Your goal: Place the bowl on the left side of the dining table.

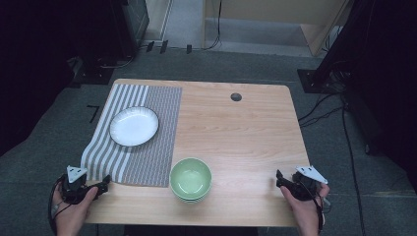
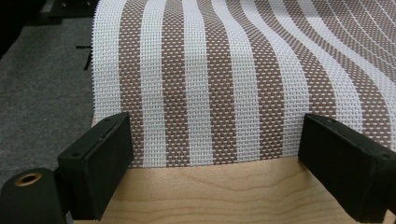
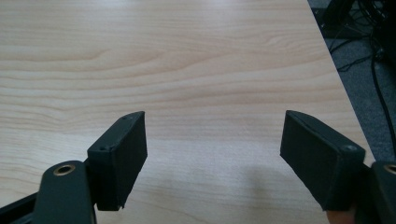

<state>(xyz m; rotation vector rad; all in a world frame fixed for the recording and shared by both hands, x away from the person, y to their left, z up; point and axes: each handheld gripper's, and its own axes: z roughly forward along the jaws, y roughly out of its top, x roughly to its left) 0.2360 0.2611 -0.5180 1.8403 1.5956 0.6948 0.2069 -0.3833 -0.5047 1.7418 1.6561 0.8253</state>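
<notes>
A striped brown-and-white placemat (image 1: 140,132) covers the left part of the wooden table (image 1: 246,137), with its near left corner drooping over the edge. A white plate (image 1: 134,126) rests on the mat. A stack of green bowls (image 1: 191,179) stands on bare wood by the mat's near right corner. My left gripper (image 1: 104,184) sits at the table's near left corner, open, its jaws just short of the placemat's (image 2: 210,84) near edge with nothing between them. My right gripper (image 1: 279,178) hovers at the near right, open over bare table (image 3: 187,70).
A small dark round hole (image 1: 236,97) sits in the table's far side. Grey carpet (image 1: 49,147) surrounds the table. Cables (image 1: 344,123) run across the floor at the right. Dark equipment stands at the back left and right.
</notes>
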